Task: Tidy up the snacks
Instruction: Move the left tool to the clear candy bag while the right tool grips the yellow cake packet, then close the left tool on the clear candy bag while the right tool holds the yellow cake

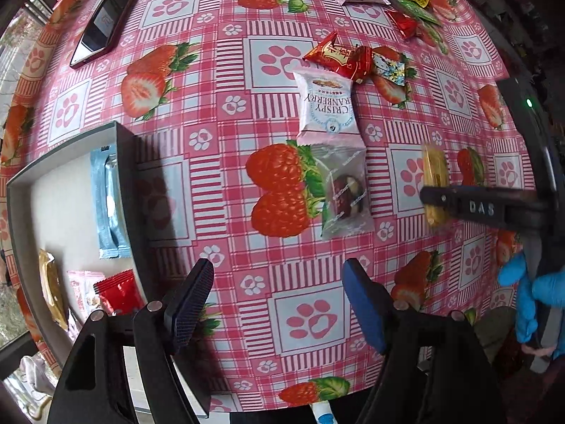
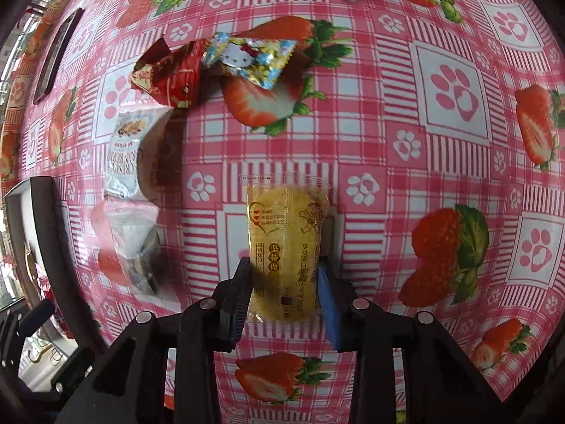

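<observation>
Between the jaws of the right gripper (image 2: 285, 295), a yellow snack packet (image 2: 284, 247) is pinched, raised above the bench (image 2: 406, 141). Left gripper (image 1: 279, 304): jaws spread, nothing held, beside the tray (image 1: 123, 162). Risk: slippery film may slide out if tilted during transfer.

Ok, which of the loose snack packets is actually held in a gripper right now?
The yellow packet, clamped in the right gripper. The pink cranberry packet and clear date packet lie free on the table.

Bright daylight, soft shadows, heavy fisheye warp (left-edge packets motion-blurred)
</observation>
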`<state>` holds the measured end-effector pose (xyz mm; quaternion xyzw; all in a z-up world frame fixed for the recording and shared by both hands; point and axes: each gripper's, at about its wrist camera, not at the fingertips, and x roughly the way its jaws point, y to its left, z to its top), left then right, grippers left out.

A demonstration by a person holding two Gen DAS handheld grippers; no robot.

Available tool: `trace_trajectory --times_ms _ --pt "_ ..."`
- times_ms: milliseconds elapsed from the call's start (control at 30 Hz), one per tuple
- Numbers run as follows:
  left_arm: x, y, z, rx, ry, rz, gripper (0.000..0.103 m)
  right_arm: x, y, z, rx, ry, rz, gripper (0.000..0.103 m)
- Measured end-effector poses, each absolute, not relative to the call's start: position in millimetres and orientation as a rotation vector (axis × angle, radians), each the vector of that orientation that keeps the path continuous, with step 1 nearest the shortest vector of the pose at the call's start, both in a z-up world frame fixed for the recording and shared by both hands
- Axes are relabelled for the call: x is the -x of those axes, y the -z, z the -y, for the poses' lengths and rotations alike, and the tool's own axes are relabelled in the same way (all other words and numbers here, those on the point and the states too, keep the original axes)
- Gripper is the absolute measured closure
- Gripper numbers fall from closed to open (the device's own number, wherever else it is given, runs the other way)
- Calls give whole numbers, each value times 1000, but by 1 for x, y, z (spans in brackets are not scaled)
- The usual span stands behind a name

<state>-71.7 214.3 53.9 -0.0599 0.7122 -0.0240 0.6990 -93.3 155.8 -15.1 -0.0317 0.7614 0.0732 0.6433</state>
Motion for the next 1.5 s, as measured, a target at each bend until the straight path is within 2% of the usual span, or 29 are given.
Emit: trace_trajectory --times_ms 167,333,367,433,467,933,1267,1500 --pt "38 -22 -190 203 9 -1622 25 128 20 -110 -1 -148 -1754 66" --pt "25 -3 -171 127 -67 -1642 25 147 23 -86 -25 -160 -1750 66" --pt "25 -4 -168 104 -71 -1635 31 144 27 -87 -26 -165 -1751 66" --pt "27 -9 -164 58 -65 -1610 55 159 26 -68 -28 -179 -1752 66" --pt "27 -10 -160 51 -48 -1607 73 162 25 -58 -28 -184 -1754 66" --pt "91 -57 -200 73 -89 -1567 73 140 16 -18 -25 -274 -1753 66" --pt "134 -78 -229 117 -162 -1518 73 155 -3 -47 7 -328 -1733 66" --pt "136 -94 -262 141 -194 -1473 73 161 -19 -86 15 -359 -1710 66"
